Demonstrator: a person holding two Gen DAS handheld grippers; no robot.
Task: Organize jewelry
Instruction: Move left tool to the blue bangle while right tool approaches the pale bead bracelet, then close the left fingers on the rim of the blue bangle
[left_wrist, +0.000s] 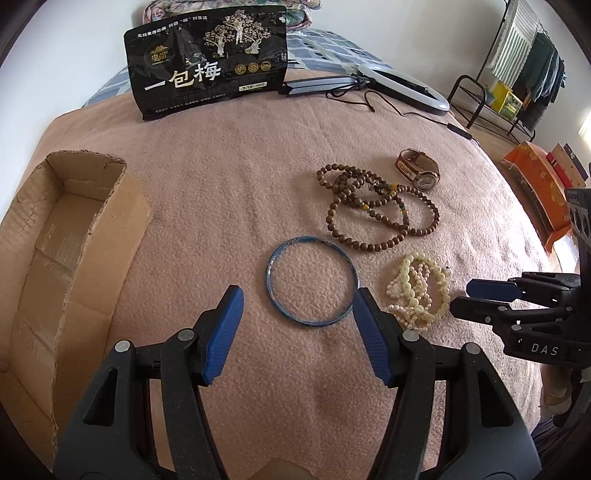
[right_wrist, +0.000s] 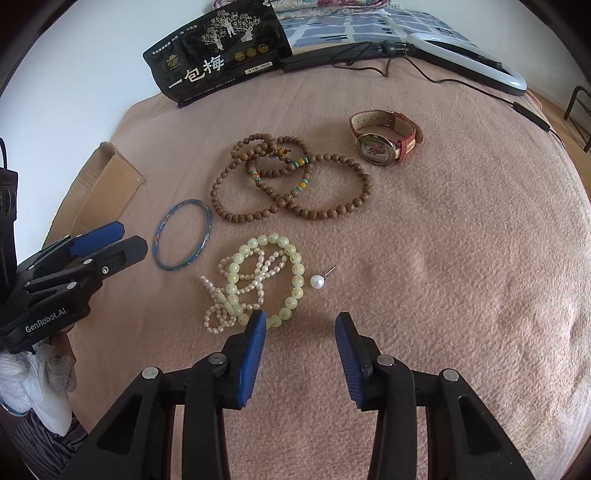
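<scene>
Jewelry lies on a pink blanket (left_wrist: 236, 177). A blue bangle (left_wrist: 312, 281) (right_wrist: 183, 235) sits just ahead of my left gripper (left_wrist: 297, 301), which stands open with nothing between its pads. A pale green bead bracelet tangled with a pearl strand (right_wrist: 258, 280) (left_wrist: 419, 291) lies before my right gripper (right_wrist: 301, 325), also open and empty; its left fingertip (right_wrist: 255, 332) hides the bracelet's near edge. A single pearl earring (right_wrist: 320, 280) rests beside the bracelet. Brown wooden beads (right_wrist: 291, 177) (left_wrist: 376, 206) and a red-strapped watch (right_wrist: 384, 138) (left_wrist: 419, 170) lie farther back.
An open cardboard box (left_wrist: 66, 236) (right_wrist: 103, 184) sits at the left. A black snack bag (left_wrist: 207, 62) (right_wrist: 218, 51) stands at the back, with a ring light and its cable (left_wrist: 402, 83) (right_wrist: 472, 55) beside it. A clothes rack (left_wrist: 517, 74) is far right.
</scene>
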